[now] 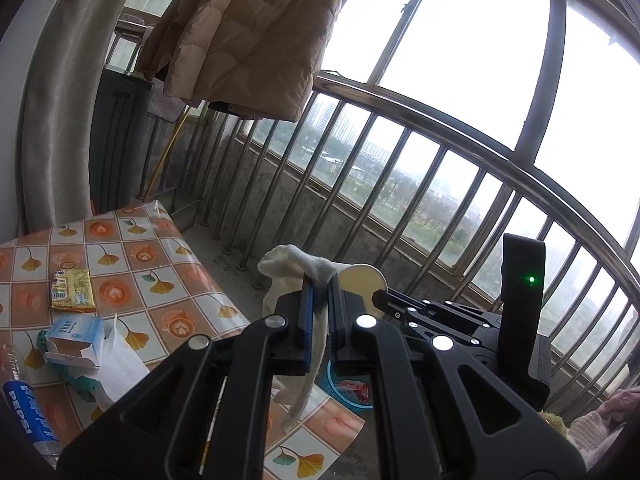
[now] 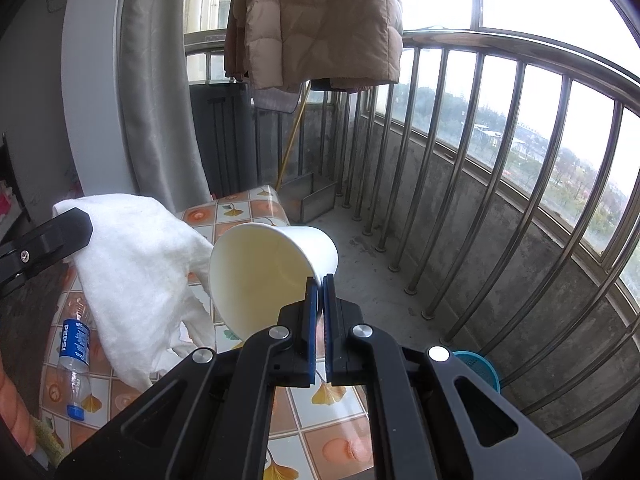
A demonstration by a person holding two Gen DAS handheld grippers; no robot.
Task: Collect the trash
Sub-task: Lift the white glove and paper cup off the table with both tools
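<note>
Crumpled white tissue cloth (image 1: 298, 266), pinched between the closed fingers of the left gripper (image 1: 319, 284) and held above the counter (image 1: 132, 240); one end bunches over the fingertips, the rest trails down between the blue pads. White paper cup (image 2: 276, 272), tilted on its side with the mouth toward the camera, its rim clamped between the closed fingers of the right gripper (image 2: 320, 286), also clear of the counter and just beside the cloth. The counter carries a glossy covering of orange and white squares with ginkgo-leaf prints. Lying on it: a clear plastic bottle with a blue Pepsi label (image 2: 75, 364), on its side; an opened light-blue and white carton (image 1: 76, 340) resting on crumpled white paper (image 1: 120, 364); a yellow snack wrapper (image 1: 72, 290), apart from the carton. Beyond the counter's far edge, a blue round basket (image 2: 478, 364) stands on the concrete floor near the steel balcony railing (image 2: 500, 128). A beige quilted jacket (image 2: 328, 16) hangs above.
</note>
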